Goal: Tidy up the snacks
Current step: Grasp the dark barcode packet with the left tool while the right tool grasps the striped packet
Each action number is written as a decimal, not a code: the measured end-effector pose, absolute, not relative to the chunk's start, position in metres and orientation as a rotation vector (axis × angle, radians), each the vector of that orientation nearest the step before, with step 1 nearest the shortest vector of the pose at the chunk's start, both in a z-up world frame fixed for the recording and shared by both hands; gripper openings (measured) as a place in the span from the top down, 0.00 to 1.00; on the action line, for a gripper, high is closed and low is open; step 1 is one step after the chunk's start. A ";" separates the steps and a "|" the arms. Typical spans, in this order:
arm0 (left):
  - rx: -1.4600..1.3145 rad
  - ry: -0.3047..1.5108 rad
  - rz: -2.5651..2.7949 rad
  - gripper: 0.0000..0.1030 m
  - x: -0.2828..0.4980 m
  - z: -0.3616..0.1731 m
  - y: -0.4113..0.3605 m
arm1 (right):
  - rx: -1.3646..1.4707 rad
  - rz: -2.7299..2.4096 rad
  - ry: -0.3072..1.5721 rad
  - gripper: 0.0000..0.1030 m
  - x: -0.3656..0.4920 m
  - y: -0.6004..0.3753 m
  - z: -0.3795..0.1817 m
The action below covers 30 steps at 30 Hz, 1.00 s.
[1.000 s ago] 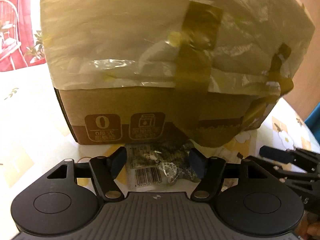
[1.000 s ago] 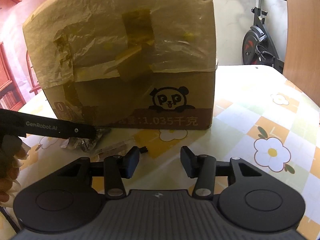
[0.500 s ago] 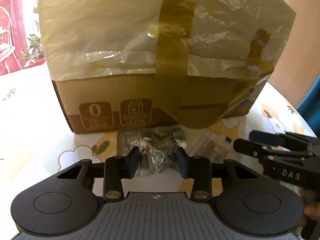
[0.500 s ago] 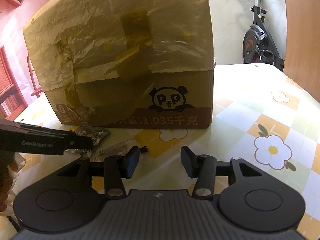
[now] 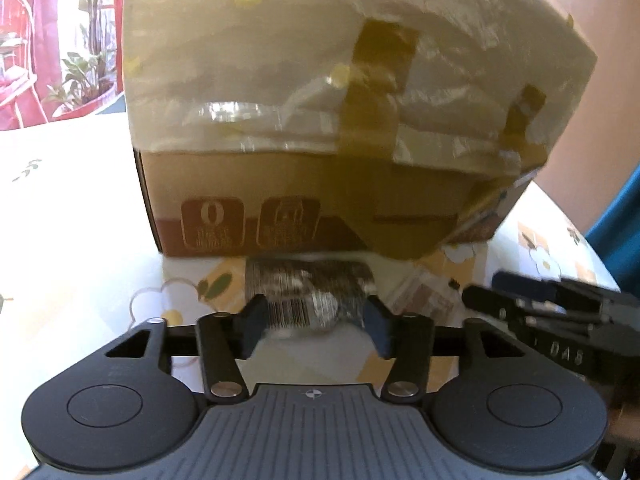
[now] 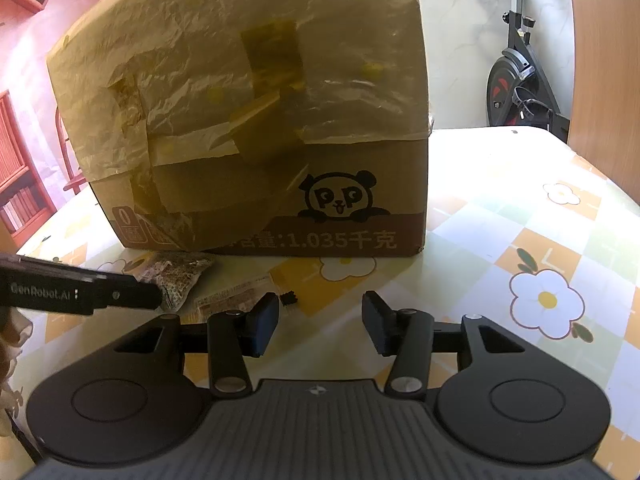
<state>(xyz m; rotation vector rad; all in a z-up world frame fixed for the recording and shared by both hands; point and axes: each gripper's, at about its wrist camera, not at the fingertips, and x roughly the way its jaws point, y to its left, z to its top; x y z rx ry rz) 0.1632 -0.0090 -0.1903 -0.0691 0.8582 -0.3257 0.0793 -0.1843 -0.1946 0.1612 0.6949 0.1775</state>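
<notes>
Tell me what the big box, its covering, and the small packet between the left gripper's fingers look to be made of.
The big brown box looks like matte corrugated cardboard, with printed panda artwork and a plain brown face. The translucent wrinkled sheet over it seems thin plastic film: glossy creases, held by brownish tape. The small silvery snack packet appears to be crinkly foil or metallised plastic, shiny, with a printed barcode; the blur leaves it open.

Both my feeds warm, daylight-lit. Left wrist view smeared by motion blur: cardboard box [image 5: 328, 120] print and snack packet [image 5: 308, 296] soft. Tablecloth [image 5: 68, 216] blown out white at left of frame. Right wrist view sharper; glare on tablecloth [image 6: 500, 168] at right. Fisheye bending, dark corners in both.
</notes>
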 end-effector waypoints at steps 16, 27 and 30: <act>0.086 0.850 -0.202 0.20 0.194 -0.210 -0.060 | 0.174 0.187 0.692 0.51 0.080 -0.189 -0.196; 0.113 0.860 -0.209 0.61 0.184 -0.204 -0.064 | 0.186 0.192 0.691 0.50 0.080 -0.193 -0.196; 0.110 0.861 -0.215 0.62 0.177 -0.199 -0.059 | 0.183 0.190 0.692 0.50 0.080 -0.192 -0.196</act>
